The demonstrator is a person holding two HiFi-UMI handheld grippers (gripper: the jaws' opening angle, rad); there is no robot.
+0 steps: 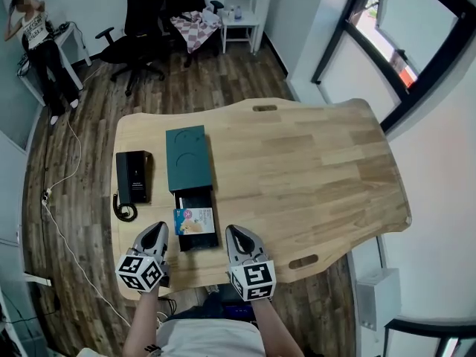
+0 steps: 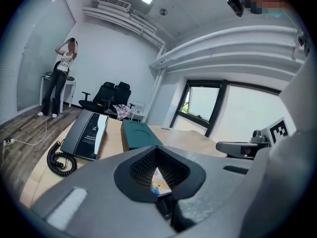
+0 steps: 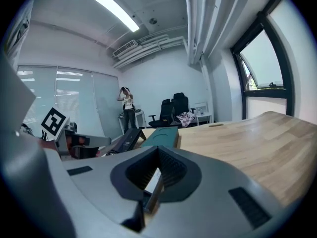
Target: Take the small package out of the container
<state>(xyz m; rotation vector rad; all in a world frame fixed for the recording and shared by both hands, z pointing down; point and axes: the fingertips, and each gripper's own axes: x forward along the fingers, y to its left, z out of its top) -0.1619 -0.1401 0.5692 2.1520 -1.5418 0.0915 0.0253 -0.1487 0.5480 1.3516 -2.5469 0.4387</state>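
A dark green box (image 1: 187,157) lies on the wooden table (image 1: 312,169), with its black drawer (image 1: 196,242) pulled out toward me. In the drawer lies the small package (image 1: 193,220), colourful with a cartoon print. My left gripper (image 1: 155,238) is just left of the drawer's near end and my right gripper (image 1: 236,238) just right of it; both are shut and hold nothing. In the left gripper view the package (image 2: 159,182) shows through the gap under the shut left gripper (image 2: 157,148), and the green box (image 2: 139,134) lies beyond it. The right gripper (image 3: 158,148) has its tips together, with the green box (image 3: 161,137) ahead.
A black desk telephone (image 1: 134,177) with a coiled cord lies left of the box. A person (image 1: 37,47) stands at the far left beside a desk; office chairs (image 1: 137,32) and a white side table (image 1: 242,24) are at the back. A cable (image 1: 63,199) runs over the floor.
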